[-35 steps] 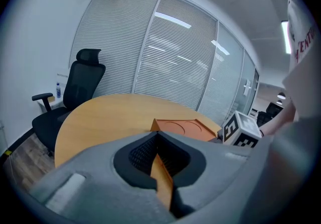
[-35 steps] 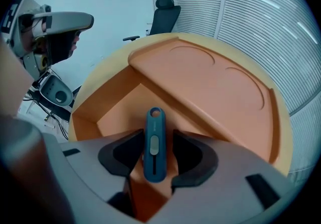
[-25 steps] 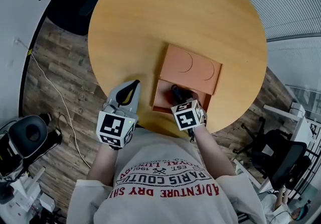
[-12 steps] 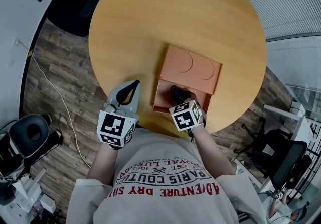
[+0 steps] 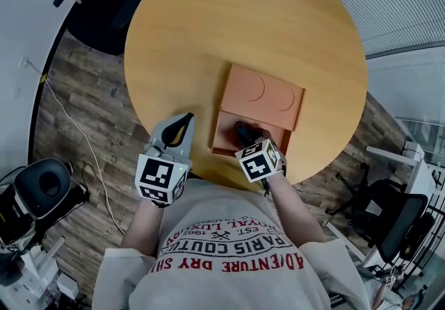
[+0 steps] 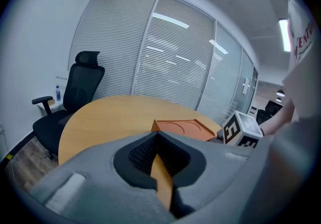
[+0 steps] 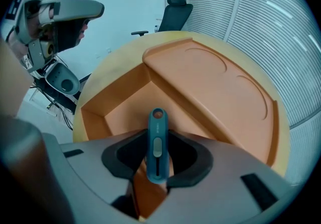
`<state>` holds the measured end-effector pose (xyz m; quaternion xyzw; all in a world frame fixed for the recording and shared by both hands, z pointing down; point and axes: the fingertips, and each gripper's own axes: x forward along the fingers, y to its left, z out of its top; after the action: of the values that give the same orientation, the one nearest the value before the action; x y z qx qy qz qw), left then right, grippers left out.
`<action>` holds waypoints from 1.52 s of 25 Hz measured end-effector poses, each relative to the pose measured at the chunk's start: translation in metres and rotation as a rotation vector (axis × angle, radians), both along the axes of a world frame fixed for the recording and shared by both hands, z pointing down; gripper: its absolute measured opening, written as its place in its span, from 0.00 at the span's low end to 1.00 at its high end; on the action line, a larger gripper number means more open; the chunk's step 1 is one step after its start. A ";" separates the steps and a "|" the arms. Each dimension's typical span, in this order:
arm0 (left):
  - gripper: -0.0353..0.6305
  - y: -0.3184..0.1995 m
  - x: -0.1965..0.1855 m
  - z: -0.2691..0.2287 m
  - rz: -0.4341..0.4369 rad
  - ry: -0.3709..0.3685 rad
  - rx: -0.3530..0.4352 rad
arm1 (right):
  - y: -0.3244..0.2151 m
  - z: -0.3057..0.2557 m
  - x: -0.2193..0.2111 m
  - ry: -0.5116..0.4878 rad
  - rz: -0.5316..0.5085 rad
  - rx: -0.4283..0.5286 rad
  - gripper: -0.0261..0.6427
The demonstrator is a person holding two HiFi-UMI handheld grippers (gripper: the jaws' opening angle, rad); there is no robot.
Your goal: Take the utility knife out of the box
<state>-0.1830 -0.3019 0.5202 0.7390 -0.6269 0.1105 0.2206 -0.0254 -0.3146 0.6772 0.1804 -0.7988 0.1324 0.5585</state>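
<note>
Right gripper (image 7: 156, 163) jaws just closed on utility knife (image 7: 157, 127), box (image 7: 120, 102) unmoved

Left gripper (image 6: 156, 136) angled slightly down, jaws together, empty. Right gripper (image 7: 158, 140) pointing steeply down, jaws just closed onto utility knife (image 7: 157, 132).

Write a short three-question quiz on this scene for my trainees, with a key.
1. True or false: the left gripper holds the knife.
2. How does the lid lie? A) on the floor; B) covering only part of the box; C) shut over the whole box.
3. Fill in: the box stands on a round ____.
Key: 1 false, the left gripper is empty and the right gripper holds the knife, its fingers having just closed on it; 2 B; 3 table.
</note>
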 end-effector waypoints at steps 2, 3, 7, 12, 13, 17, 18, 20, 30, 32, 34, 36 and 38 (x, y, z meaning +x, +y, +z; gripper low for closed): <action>0.05 0.001 0.001 0.000 0.002 -0.003 0.001 | 0.001 -0.006 -0.002 -0.035 0.003 -0.006 0.24; 0.05 0.001 0.003 -0.001 0.005 -0.003 0.003 | 0.001 -0.009 -0.003 -0.051 0.005 -0.005 0.24; 0.05 0.002 0.014 -0.009 0.018 -0.008 0.019 | -0.004 -0.030 -0.003 -0.101 0.002 0.031 0.23; 0.05 0.006 0.028 -0.019 0.036 -0.021 0.034 | -0.010 -0.057 -0.001 -0.156 0.024 0.084 0.24; 0.05 0.007 0.030 -0.021 0.040 -0.025 0.038 | -0.012 -0.063 -0.001 -0.166 0.031 0.100 0.24; 0.05 0.014 0.036 -0.032 0.048 -0.044 0.056 | -0.015 -0.088 0.003 -0.220 0.066 0.155 0.24; 0.05 0.015 0.038 -0.035 0.050 -0.049 0.061 | -0.017 -0.095 0.005 -0.240 0.079 0.165 0.24; 0.05 0.014 0.040 -0.041 0.054 -0.063 0.074 | -0.021 -0.109 0.008 -0.291 0.111 0.183 0.24; 0.05 0.010 0.070 -0.078 0.104 -0.107 0.162 | -0.038 -0.196 0.031 -0.536 0.225 0.338 0.23; 0.05 0.008 0.077 -0.086 0.118 -0.115 0.184 | -0.042 -0.213 0.037 -0.583 0.246 0.384 0.23; 0.05 0.006 0.085 -0.097 0.132 -0.120 0.207 | -0.045 -0.229 0.046 -0.621 0.267 0.431 0.23; 0.05 0.005 0.091 -0.107 0.142 -0.121 0.227 | -0.046 -0.243 0.056 -0.664 0.299 0.464 0.23; 0.05 0.004 0.094 -0.116 0.148 -0.124 0.245 | -0.045 -0.255 0.065 -0.711 0.337 0.486 0.23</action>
<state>-0.0885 -0.2975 0.4043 0.7962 -0.5921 0.0945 0.0808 0.0392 -0.3599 0.4226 0.3769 -0.9081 0.0839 0.1621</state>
